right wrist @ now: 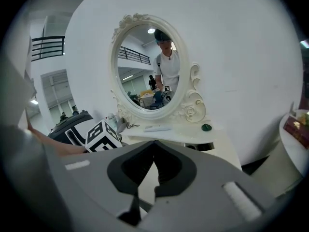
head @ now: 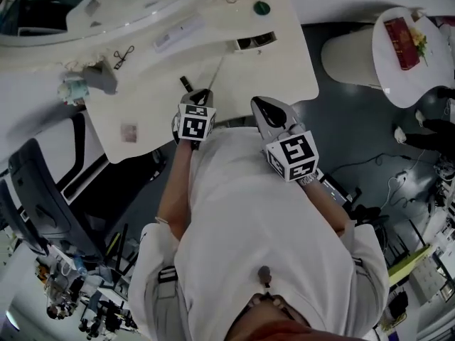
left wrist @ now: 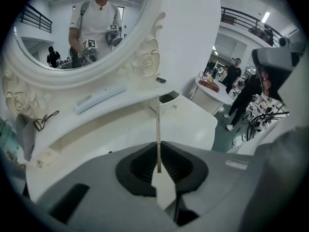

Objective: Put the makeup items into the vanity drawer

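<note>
White shirt (head: pixel 242 212) is filling the near view, with two grippers just beyond it. Left gripper (head: pixel 202 96) is clamping one thin pale stick (left wrist: pixel 158 122) between nearly closed jaws, its length pointing straight ahead toward the one open drawer (left wrist: pixel 167 98) of the vanity (head: pixel 284 69). Right gripper (head: pixel 259 105), beside the left one, is sitting fully closed with nothing between its jaws. Farther ahead of both, one green round piece (head: pixel 261 8) and one white bar (head: pixel 178 33) are lying in front of one oval mirror (right wrist: pixel 147 64)
</note>
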`<state>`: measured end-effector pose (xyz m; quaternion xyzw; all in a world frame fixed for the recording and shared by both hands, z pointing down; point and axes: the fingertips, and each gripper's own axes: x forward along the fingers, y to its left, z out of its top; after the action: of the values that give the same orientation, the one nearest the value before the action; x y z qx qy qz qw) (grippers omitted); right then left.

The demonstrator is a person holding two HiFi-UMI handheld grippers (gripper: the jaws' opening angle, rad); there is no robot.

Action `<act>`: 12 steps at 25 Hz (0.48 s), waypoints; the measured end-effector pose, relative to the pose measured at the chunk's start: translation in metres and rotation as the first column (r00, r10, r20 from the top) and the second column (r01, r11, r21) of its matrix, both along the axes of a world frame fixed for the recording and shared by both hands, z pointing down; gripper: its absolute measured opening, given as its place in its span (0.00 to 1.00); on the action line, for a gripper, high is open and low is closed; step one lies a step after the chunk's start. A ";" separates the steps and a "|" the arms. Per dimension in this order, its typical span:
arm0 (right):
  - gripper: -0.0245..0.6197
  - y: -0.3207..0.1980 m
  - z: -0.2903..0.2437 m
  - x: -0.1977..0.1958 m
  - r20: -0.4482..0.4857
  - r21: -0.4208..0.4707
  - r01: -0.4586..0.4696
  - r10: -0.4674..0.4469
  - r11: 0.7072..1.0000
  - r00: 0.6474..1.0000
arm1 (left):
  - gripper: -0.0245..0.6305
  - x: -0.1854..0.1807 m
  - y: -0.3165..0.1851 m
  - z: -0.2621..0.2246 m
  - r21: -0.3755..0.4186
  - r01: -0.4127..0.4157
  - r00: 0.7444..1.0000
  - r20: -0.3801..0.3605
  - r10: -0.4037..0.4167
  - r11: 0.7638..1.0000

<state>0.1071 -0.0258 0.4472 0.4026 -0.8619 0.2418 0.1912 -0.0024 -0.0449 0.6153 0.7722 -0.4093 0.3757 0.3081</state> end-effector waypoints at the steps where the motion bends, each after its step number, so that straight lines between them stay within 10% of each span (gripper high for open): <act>1: 0.04 -0.001 0.000 0.008 0.004 -0.002 -0.014 0.014 1.000 1.000 | 0.09 0.007 -0.003 0.001 -0.014 -0.012 1.000 0.008 0.013 1.000; 12: 0.04 -0.016 0.003 0.087 0.035 -0.014 -0.149 0.149 0.989 0.988 | 0.09 0.074 -0.048 0.014 -0.143 -0.073 0.989 0.115 0.090 0.987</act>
<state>0.1946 -0.0423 0.4499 0.4603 -0.8313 0.2675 0.1595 0.0711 -0.0929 0.6293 0.7409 -0.3685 0.4615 0.3198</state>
